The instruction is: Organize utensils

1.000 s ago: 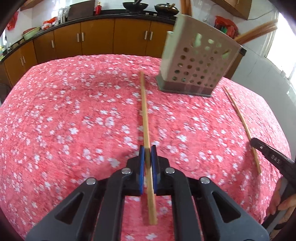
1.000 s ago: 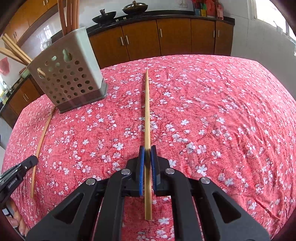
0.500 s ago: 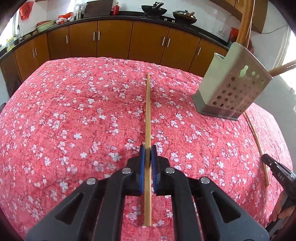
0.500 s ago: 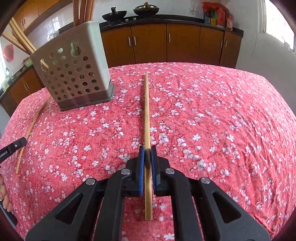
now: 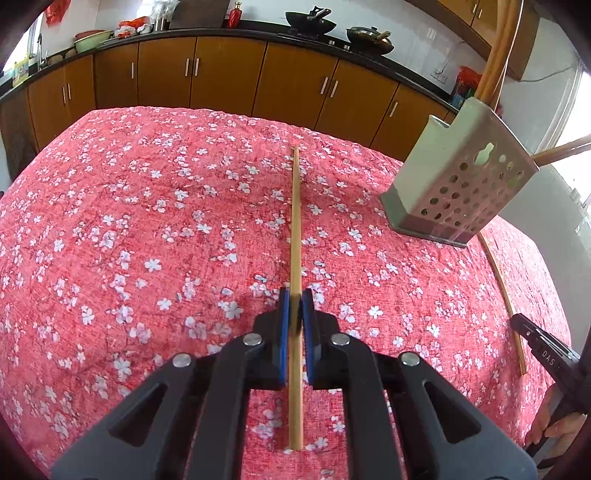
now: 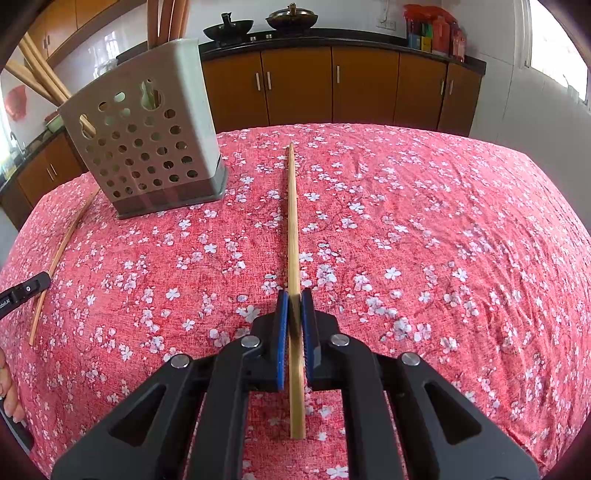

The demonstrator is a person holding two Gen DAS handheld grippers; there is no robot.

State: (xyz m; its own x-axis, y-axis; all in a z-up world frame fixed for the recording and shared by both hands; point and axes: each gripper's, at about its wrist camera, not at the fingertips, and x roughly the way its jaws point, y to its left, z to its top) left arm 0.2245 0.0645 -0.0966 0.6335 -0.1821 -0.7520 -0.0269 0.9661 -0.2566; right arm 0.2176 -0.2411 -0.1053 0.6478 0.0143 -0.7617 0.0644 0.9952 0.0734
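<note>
Standing at the right of the left wrist frame, a pale perforated utensil holder (image 5: 461, 188) rests on the red flowered tablecloth (image 5: 129, 240); in the right wrist view the same holder (image 6: 147, 147) sits at upper left. It holds wooden chopsticks: several stick up out of its open top toward the upper frame edge (image 6: 166, 18), and others lean out to the side (image 6: 33, 70). Their exact number cannot be told.

Three chopsticks are outside the holder. One chopstick (image 5: 295, 221) runs up the middle of the left wrist frame, pinched between the blue pads of the left gripper (image 5: 295, 314), whose jaws are closed tight on it. A second chopstick (image 6: 293, 221) is clamped the same way in the right gripper (image 6: 294, 314), up the middle of its own frame. A third, loose chopstick (image 5: 502, 288) lies flat on the cloth just beside the holder's base, at the right of the left view and at the left edge of the right view (image 6: 62, 251).

Brown cabinets (image 6: 332, 88) fill the upper background, with two dark pans (image 5: 310, 18) on the counter.
</note>
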